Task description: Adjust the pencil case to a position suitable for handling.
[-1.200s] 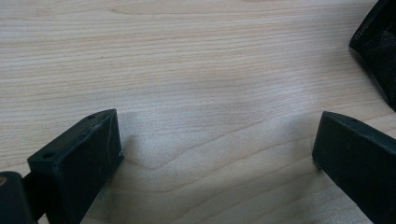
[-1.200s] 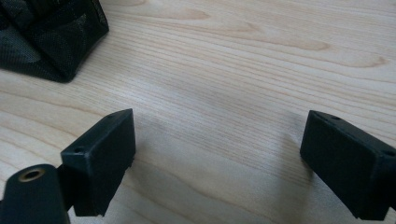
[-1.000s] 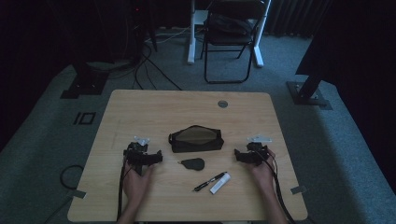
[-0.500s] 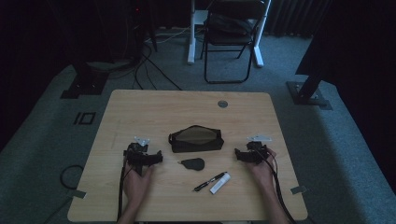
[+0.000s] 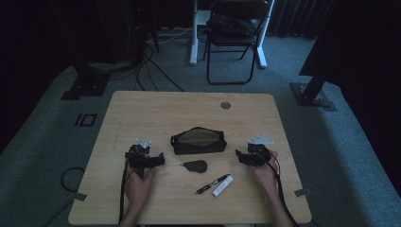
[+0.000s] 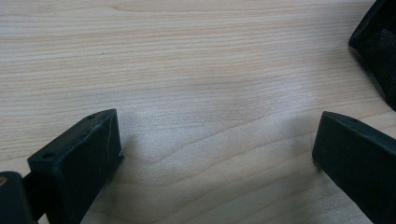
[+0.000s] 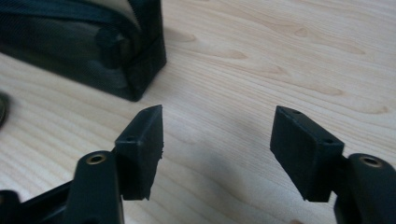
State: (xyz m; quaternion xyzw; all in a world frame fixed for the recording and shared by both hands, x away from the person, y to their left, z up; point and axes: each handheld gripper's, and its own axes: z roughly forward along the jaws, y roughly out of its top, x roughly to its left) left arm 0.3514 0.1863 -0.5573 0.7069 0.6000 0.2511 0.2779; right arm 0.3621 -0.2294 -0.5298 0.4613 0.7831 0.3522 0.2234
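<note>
Progress: looks like the very start tbh. Nothing is picked up, and everything lies loose on the wooden table. My guess is the loose bits are meant to go into the pouch, so all the packing is left to do.

Pouch: dark zip pouch sits mid-frame in the high view, lying flat between the two grippers. Its top looks tan or olive; can't tell whether that's an open mouth or just the fabric. No contents visible either way.

Loose items: a small flat dark piece sits just below the pouch. Down and to the right are a black pen and a white stick-shaped thing, side by side and angled the same way, almost touching.

Left gripper: left gripper is at centre-left of the high view, low over the table. The jaws are spread wide with only bare wood between them, so it grips nothing. In its own view a corner of the pouch peeks in at the upper right.

Right gripper: right gripper has jaws that have just been closing, now part-way open with nothing between them. The pouch end sits at the upper left of its view, near but not touching.

Background: a folding chair stands behind the table at the top of the frame.
</note>
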